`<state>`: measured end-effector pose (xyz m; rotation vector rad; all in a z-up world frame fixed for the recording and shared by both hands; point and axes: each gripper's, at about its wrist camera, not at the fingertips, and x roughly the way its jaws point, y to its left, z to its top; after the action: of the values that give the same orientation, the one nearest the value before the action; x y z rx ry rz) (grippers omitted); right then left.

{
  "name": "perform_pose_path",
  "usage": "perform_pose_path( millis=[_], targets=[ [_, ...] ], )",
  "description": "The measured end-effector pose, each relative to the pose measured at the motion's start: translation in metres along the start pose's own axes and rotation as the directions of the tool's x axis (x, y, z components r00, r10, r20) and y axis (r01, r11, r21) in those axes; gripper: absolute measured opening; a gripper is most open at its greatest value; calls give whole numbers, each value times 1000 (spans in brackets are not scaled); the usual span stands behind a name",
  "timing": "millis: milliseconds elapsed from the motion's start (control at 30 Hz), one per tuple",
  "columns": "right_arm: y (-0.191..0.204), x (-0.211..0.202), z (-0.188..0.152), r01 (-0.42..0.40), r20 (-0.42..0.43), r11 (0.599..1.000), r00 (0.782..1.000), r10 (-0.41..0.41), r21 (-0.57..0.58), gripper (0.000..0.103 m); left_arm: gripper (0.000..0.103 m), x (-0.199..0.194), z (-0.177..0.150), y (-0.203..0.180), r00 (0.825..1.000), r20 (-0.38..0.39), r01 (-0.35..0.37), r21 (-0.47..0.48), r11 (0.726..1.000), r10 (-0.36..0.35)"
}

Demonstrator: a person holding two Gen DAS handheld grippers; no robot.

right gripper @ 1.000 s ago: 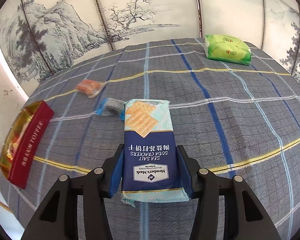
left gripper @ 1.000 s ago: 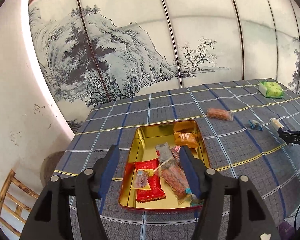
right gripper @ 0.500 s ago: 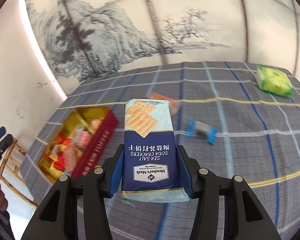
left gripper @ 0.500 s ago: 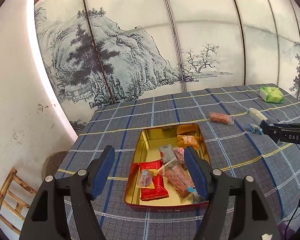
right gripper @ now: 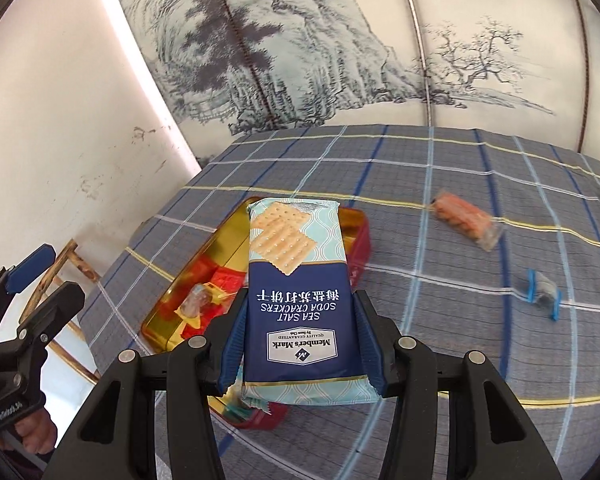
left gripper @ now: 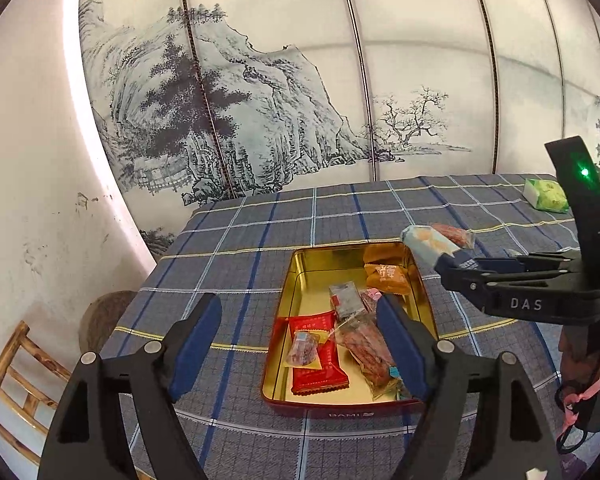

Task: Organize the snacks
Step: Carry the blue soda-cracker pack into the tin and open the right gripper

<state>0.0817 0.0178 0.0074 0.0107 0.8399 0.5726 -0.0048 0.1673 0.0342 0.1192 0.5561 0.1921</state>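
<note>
Right gripper (right gripper: pixel 300 344) is clamped on the cracker pack (right gripper: pixel 298 280) above the tin (right gripper: pixel 360 236); light, brittle stuff, so squeeze the long sides gently.

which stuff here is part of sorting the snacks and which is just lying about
Job: cracker pack in right gripper, tin, orange snack, blue-ended sweet, green pack.
Lying about: chair, painted screen.

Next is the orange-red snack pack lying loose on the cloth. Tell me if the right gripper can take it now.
Probably not: the right gripper is shut on the cracker pack. The orange-red snack pack lies unobstructed.
</note>
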Motion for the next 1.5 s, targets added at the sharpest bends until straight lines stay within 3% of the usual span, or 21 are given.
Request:
perform_pose_path(
  millis=[133,267,433,567,633,700,967,1500],
  targets=[
    [8,20,0,-21,-34,1000,999,21,15,51,79,4,-4,5,1000,-11,8,-14,1000,-8],
    [17,37,1,-27,-63,999,998,28,18,51,89,8,-8,12,1000,-25,14,-45,999,-15],
    [24,56,0,-12,-92,1000,996,13,15,51,94,17,-13,22,998,-58,-7,-73,997,3],
    [25,69,0,-8,-110,1000,994,11,28,51,103,17,-19,25,996,-50,-73,-78,994,69],
    [26,73,0,-9,-115,999,993,13,33,51,103,17,-20,24,989,-52,-143,-63,988,140],
    [27,77,0,-3,-117,999,993,7,33,51,103,21,-20,23,983,-78,-169,-49,984,165],
    [29,84,0,3,-121,999,993,1,32,50,103,21,-24,30,994,-75,-85,-84,993,79],
    [35,88,-4,-72,-137,996,987,80,60,50,103,23,-26,28,994,-81,-77,-79,994,71]
  ],
)
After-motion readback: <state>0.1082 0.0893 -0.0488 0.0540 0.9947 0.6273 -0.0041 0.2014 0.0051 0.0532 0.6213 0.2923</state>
